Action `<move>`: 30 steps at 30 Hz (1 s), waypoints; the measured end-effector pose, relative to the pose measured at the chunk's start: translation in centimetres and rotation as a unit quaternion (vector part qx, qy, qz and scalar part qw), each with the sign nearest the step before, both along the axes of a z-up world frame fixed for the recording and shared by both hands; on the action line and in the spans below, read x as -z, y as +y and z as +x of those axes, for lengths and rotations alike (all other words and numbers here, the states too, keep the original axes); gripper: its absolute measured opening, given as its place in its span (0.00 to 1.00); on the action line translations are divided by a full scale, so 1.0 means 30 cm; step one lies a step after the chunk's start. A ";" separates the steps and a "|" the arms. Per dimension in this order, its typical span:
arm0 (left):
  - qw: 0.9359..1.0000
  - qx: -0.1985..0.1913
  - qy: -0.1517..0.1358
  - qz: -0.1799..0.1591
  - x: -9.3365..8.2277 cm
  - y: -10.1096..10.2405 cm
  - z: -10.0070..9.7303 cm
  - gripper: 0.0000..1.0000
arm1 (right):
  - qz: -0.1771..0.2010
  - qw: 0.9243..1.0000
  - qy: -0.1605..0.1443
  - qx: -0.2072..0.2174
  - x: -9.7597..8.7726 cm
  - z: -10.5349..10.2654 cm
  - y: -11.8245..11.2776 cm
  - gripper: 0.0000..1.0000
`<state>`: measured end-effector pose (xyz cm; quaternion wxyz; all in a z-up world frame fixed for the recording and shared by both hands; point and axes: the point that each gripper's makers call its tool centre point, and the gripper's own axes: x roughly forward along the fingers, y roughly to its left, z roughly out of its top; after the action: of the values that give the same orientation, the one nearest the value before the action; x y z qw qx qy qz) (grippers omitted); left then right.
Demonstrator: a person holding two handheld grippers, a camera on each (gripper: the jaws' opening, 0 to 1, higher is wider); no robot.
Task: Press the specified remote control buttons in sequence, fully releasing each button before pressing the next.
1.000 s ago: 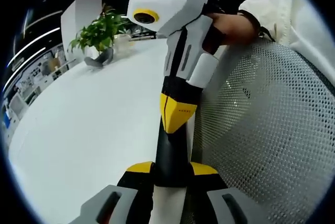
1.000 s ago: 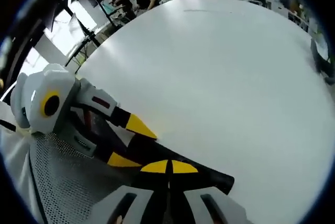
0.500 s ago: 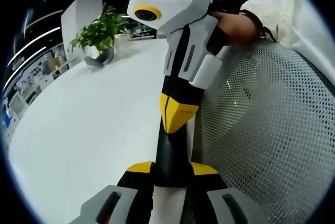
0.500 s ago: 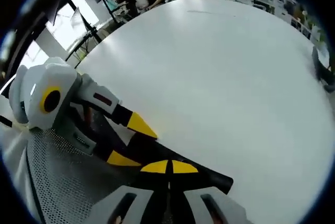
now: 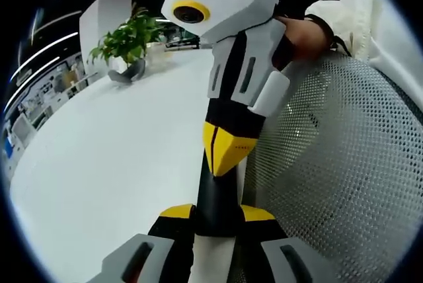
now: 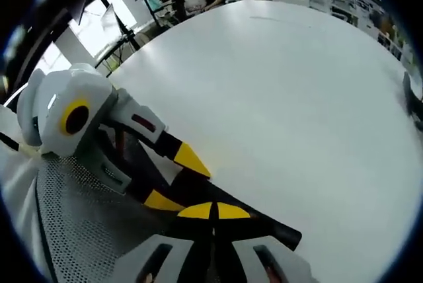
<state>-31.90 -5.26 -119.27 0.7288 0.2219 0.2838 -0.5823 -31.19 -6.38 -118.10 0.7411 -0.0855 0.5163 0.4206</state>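
A potted plant [image 5: 127, 40] is seen far left on the white desk [image 5: 112, 157]. The black remote [image 5: 217, 198] is clamped between the left gripper's [image 5: 217, 211] jaws at the near desk edge. The right gripper [image 6: 213, 211] is closed, its yellow tips pressed onto the remote. Mesh [image 5: 337, 164] lies to the right.

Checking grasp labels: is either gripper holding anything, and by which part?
The left gripper clamps the remote by its side edges, near one end. The right gripper is shut on nothing, its tip over the remote.
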 end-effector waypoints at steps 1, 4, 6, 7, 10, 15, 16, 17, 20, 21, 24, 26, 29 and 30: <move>1.000 0.000 0.000 0.000 0.000 0.000 0.000 0.25 | 0.001 1.000 0.001 -0.002 0.000 -0.002 0.003 0.00; 1.000 0.000 0.000 0.000 0.000 0.001 0.000 0.25 | -0.017 1.000 0.000 -0.011 0.017 -0.010 -0.004 0.00; 1.000 0.000 0.000 0.001 0.000 0.002 0.000 0.25 | -0.015 1.000 -0.005 -0.015 0.012 -0.011 0.007 0.00; 1.000 0.001 0.000 0.001 0.000 0.002 0.000 0.25 | -0.017 1.000 -0.013 -0.020 0.012 -0.008 0.005 0.00; 1.000 0.001 -0.001 0.002 0.000 0.003 0.000 0.25 | -0.024 0.999 -0.021 -0.027 0.012 -0.010 0.006 0.00; 1.000 0.002 0.000 0.004 0.000 0.003 -0.001 0.25 | -0.018 1.000 -0.013 -0.013 0.013 -0.006 0.001 0.00; 1.000 0.002 0.000 0.005 -0.001 0.003 -0.001 0.25 | -0.014 1.000 -0.009 -0.009 0.012 -0.005 0.000 0.00; 1.000 0.002 0.000 0.006 -0.001 0.003 -0.001 0.25 | -0.013 1.000 -0.008 -0.007 0.012 -0.005 0.000 0.00; 1.000 0.000 0.002 0.008 -0.002 -0.002 0.001 0.25 | -0.013 1.000 -0.008 -0.008 0.011 -0.008 0.001 0.00; 1.000 0.001 0.002 0.008 -0.002 -0.002 0.002 0.25 | -0.013 1.000 -0.007 -0.007 0.012 -0.007 0.001 0.00; 1.000 0.002 0.003 0.007 -0.001 -0.002 0.001 0.25 | -0.003 1.000 0.008 0.006 0.014 -0.001 -0.001 0.00; 1.000 0.001 0.003 0.006 -0.001 -0.001 0.001 0.25 | 0.004 1.000 0.016 0.014 0.015 0.001 -0.002 0.00; 1.000 0.001 0.003 0.005 -0.001 0.000 0.001 0.25 | 0.008 1.000 0.019 0.012 0.014 -0.001 0.001 0.00; 1.000 0.001 0.002 0.005 0.000 -0.001 0.002 0.25 | 0.010 1.000 0.020 0.013 0.014 0.000 0.000 0.00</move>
<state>-31.84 -5.29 -119.26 0.7263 0.2246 0.2881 -0.5822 -31.21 -6.38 -118.52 0.7367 -0.0629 0.5284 0.4173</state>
